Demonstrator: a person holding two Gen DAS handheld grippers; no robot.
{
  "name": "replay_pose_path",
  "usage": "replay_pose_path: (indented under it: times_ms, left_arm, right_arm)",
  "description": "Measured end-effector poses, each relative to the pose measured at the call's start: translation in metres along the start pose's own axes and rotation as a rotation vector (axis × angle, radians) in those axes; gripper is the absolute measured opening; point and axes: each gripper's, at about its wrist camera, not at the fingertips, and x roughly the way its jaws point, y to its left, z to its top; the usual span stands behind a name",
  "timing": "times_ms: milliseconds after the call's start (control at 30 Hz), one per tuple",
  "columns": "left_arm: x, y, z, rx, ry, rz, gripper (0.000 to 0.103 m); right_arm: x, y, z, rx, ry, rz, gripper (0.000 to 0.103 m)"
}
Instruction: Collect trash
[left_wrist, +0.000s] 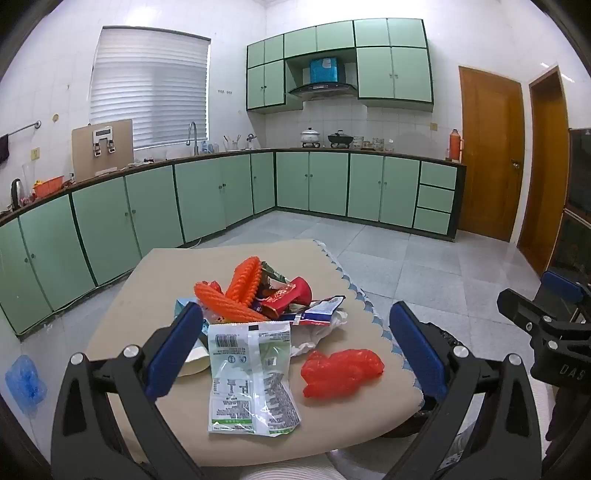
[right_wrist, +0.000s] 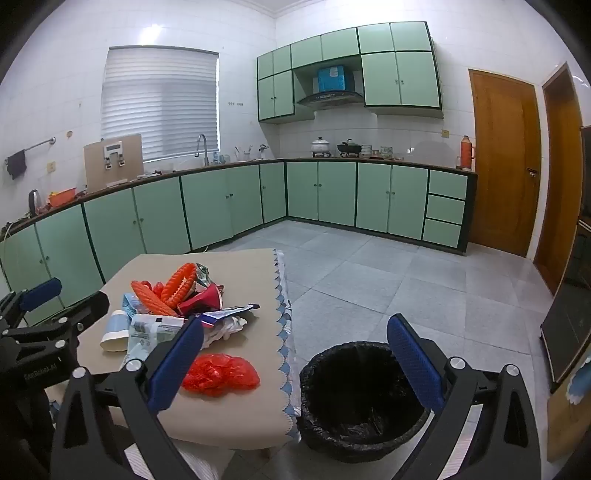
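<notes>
A pile of trash lies on the beige table (left_wrist: 147, 295): a clear printed wrapper (left_wrist: 251, 373), a crumpled red plastic bag (left_wrist: 341, 373), orange foam nets (left_wrist: 229, 302), a red packet (left_wrist: 291, 295) and a white cup (right_wrist: 114, 332). My left gripper (left_wrist: 295, 350) hovers open above the table's near edge, with nothing between its blue pads. My right gripper (right_wrist: 295, 365) is open too, held over the gap between the table (right_wrist: 240, 280) and a bin with a black liner (right_wrist: 362, 398) on the floor. The red bag (right_wrist: 221, 373) lies close to its left finger.
Green kitchen cabinets (left_wrist: 207, 199) run along the far walls. Grey tiled floor (right_wrist: 388, 280) stretches to the right of the table. Two wooden doors (right_wrist: 506, 166) stand at the right. A blue object (left_wrist: 24, 380) lies on the floor at the left.
</notes>
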Motion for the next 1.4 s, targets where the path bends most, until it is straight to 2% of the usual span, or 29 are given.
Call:
replay_pose_path:
  times_ms: [367, 1400]
  left_arm:
    - [-0.001, 0.013, 0.002, -0.005, -0.001, -0.003, 0.098]
    - [-0.004, 0.006, 0.004, -0.004, -0.005, 0.005, 0.098]
  right_arm:
    - [0.001, 0.002, 0.000, 0.001, -0.001, -0.001, 0.097]
    - [0.001, -0.001, 0.002, 0.013, -0.007, -0.004, 0.097]
